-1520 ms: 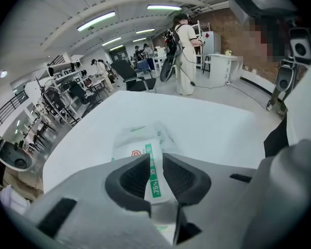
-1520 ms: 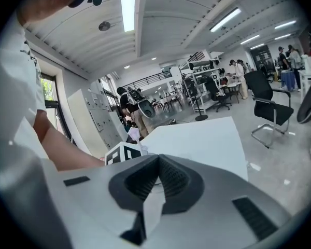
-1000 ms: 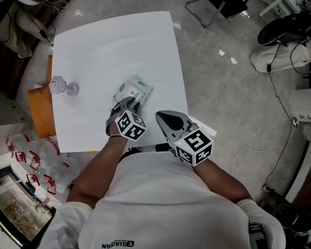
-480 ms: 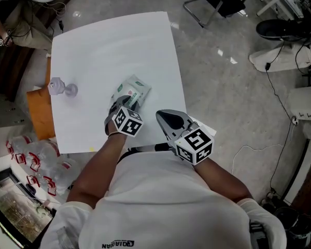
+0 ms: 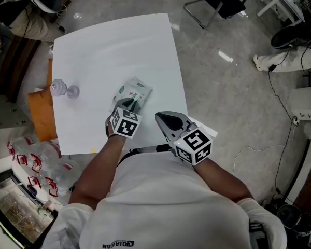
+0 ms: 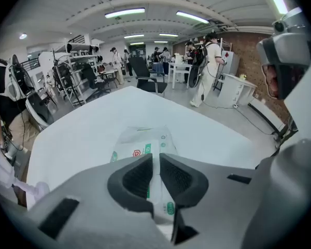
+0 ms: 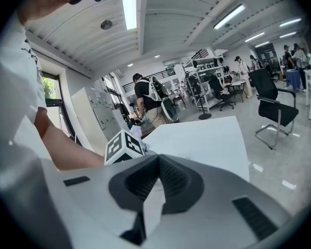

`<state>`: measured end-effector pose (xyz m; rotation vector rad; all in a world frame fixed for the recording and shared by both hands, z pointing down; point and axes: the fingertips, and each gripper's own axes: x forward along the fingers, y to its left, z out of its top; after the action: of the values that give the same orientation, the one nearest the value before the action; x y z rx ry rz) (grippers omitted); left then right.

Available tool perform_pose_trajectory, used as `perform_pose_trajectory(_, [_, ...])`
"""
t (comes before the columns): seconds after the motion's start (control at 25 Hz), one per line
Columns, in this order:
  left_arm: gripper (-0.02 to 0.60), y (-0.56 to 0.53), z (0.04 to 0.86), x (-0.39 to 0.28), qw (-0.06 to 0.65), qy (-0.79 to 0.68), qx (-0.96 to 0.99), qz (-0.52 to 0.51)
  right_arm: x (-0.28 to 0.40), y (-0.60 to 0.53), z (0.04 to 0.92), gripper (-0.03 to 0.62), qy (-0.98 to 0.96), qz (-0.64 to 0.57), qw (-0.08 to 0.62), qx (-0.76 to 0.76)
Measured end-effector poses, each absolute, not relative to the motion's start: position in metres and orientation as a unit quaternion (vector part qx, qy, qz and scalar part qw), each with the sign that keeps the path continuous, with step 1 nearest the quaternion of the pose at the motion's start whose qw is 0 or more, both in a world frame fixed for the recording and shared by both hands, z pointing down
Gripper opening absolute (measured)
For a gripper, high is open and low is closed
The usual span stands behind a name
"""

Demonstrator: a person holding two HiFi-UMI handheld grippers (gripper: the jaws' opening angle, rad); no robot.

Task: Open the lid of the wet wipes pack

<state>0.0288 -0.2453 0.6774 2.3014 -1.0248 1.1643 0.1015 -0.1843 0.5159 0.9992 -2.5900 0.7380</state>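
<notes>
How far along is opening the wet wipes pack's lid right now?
Done: the left gripper is at the near end of the wet wipes pack, which lies flat on the table. In hand: its jaws have just been closing with the pack's top in the gap; an actual pinch I cannot confirm. Left: lifting the lid; the pack looks unopened. The right gripper is shut and empty.

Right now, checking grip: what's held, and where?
Left gripper jaws have just been closing around the near end of the wipes pack; grip cannot be told. Right gripper: nothing.
</notes>
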Motion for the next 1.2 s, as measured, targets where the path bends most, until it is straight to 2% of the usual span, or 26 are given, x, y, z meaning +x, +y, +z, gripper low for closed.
perform_pose_trajectory(0.44, [0.021, -0.259, 0.657, 0.015, 0.221, -0.368, 0.825, 0.368, 0.087, -0.186, 0.51, 0.006, -0.896, 0.246, 0.132, 0.344])
perform_pose_trajectory(0.84, [0.017, -0.279, 0.641, -0.012, 0.176, -0.39, 0.82, 0.38, 0.079, -0.185, 0.504, 0.006, -0.896, 0.239, 0.134, 0.35])
perform_pose_trajectory(1.2, [0.024, -0.301, 0.649, -0.043, 0.172, -0.404, 0.813, 0.383, 0.075, -0.184, 0.506, 0.006, -0.892, 0.237, 0.142, 0.358])
